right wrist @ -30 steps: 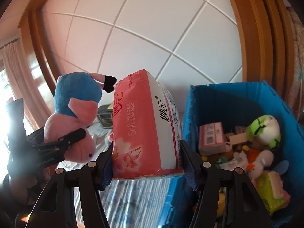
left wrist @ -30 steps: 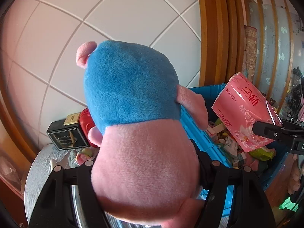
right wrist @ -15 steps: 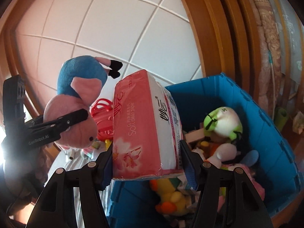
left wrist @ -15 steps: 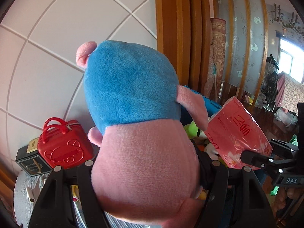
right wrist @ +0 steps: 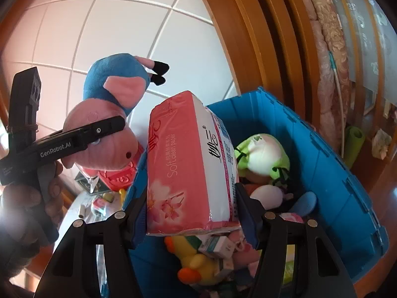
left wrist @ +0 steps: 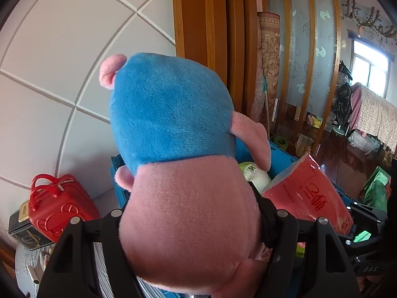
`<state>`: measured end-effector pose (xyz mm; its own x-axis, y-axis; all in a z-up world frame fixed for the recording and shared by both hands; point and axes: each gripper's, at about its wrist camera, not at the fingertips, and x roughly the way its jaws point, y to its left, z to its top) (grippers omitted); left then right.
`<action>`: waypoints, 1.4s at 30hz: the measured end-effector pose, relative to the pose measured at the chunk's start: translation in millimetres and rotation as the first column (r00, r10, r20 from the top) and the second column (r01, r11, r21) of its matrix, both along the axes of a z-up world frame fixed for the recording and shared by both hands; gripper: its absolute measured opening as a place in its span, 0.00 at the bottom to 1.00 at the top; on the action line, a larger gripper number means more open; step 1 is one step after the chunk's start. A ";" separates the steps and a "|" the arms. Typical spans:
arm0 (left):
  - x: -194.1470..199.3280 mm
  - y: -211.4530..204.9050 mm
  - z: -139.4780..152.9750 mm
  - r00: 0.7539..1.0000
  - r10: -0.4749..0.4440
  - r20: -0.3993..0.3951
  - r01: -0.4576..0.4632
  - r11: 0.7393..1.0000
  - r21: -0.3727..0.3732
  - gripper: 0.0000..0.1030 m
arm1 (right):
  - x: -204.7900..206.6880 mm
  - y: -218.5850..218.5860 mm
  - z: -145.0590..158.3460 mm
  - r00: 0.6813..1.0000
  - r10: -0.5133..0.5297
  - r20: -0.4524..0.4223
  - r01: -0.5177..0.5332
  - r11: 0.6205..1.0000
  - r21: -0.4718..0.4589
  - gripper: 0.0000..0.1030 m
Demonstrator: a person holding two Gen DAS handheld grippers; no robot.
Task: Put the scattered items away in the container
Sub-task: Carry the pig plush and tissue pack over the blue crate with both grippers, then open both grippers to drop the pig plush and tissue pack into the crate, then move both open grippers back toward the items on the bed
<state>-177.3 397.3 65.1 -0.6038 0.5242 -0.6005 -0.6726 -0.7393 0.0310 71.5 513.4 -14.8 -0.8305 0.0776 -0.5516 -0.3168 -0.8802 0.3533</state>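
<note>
**Spotter:** Where are we with the tidy-up?

**Me:** Well along, I'd say. The blue crate [right wrist: 330, 164] is already heaped with stuff: a green-and-white plush [right wrist: 263, 156], a yellow duck [right wrist: 196, 265], small boxes. I've got two more on the way in. My left gripper [left wrist: 193, 226] is clamped on the plush pig [left wrist: 173, 149], pads squeezing its pink head, blue body sticking up and away from me. My right gripper [right wrist: 191, 213] is clamped on the tissue pack [right wrist: 188, 166], gripped across its lower end, standing upright

**Spotter:** And where's each one relative to the crate?

**Me:** The tissue pack hangs right over the crate's near edge, above the duck. The pig is up in the air beside the crate's left wall, not quite over the opening as I read it

**Spotter:** What's left outside?

**Me:** On the table [left wrist: 23, 268] there's a red mini suitcase [left wrist: 59, 206], a dark box [left wrist: 22, 228] just beside it, plus small bits I can't make out

**Spotter:** How do your two look?

**Me:** Pig's soft, dented under the pads. The pack is pink plastic wrap with blossoms, squashy, slightly pinched
</note>
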 end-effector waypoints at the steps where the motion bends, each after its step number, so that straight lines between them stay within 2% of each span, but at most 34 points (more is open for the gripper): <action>1: -3.2 3.8 0.3 1.000 -0.008 0.001 0.008 1.000 -0.002 0.68 | -0.7 3.2 -1.9 1.000 -0.003 0.004 0.003 1.000 -0.007 0.59; 5: -12.8 22.1 0.5 1.000 -0.027 -0.001 0.027 1.000 -0.007 0.70 | -3.2 11.0 -5.6 1.000 -0.010 0.009 0.011 1.000 -0.015 0.60; 7: -17.6 26.9 2.1 1.000 -0.029 0.002 0.029 1.000 0.007 0.76 | -4.1 15.3 -6.6 1.000 -0.014 0.005 0.014 1.000 -0.015 0.61; 8: -20.8 29.2 2.7 0.999 -0.037 0.011 0.037 0.999 0.013 0.85 | -4.1 17.4 -6.8 1.000 -0.023 0.000 0.023 1.000 -0.012 0.68; 9: -24.7 31.6 2.5 0.998 -0.047 0.029 0.047 0.999 0.013 0.90 | -4.3 20.2 -7.1 0.999 -0.036 -0.004 0.036 0.999 -0.010 0.80; 10: -28.2 31.2 2.1 0.998 -0.050 0.045 0.050 0.999 0.018 1.00 | -4.7 22.9 -7.1 0.999 -0.043 -0.009 0.043 0.999 -0.014 0.92; 11: -31.7 28.3 1.4 0.998 -0.041 0.053 0.040 0.999 0.025 0.99 | -5.5 24.6 -7.0 0.999 -0.044 -0.012 0.044 0.999 -0.017 1.00; 20: -47.4 -29.4 -23.2 0.993 0.081 0.081 -0.080 0.996 -0.026 0.99 | -23.2 19.2 -10.0 1.000 -0.009 0.012 0.010 0.999 -0.034 1.00; 23: -42.8 -55.4 -26.9 0.991 0.114 0.068 -0.112 0.993 -0.033 0.99 | -33.2 4.8 -5.6 0.999 0.034 0.009 -0.033 0.999 -0.024 1.00; 30: -39.9 -130.6 -42.0 0.974 0.205 0.093 -0.203 0.979 -0.029 0.99 | -57.7 -48.3 7.2 0.990 0.144 0.003 -0.144 0.990 0.009 1.00; 34: -35.1 -183.2 -55.5 0.957 0.272 0.103 -0.270 0.962 -0.027 0.99 | -74.5 -88.9 11.5 0.979 0.202 0.019 -0.203 0.979 0.023 1.00; 42: -32.3 -307.6 -82.2 0.900 0.407 0.156 -0.407 0.913 -0.031 1.00 | -112.2 -187.9 8.5 0.942 0.330 0.070 -0.333 0.941 0.053 1.00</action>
<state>-209.6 89.7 -17.1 -0.6637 0.2543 -0.7035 -0.3090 -0.9496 -0.0517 -40.7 325.4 -6.3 -0.7809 -0.1605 -0.6037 -0.0221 -0.9587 0.2834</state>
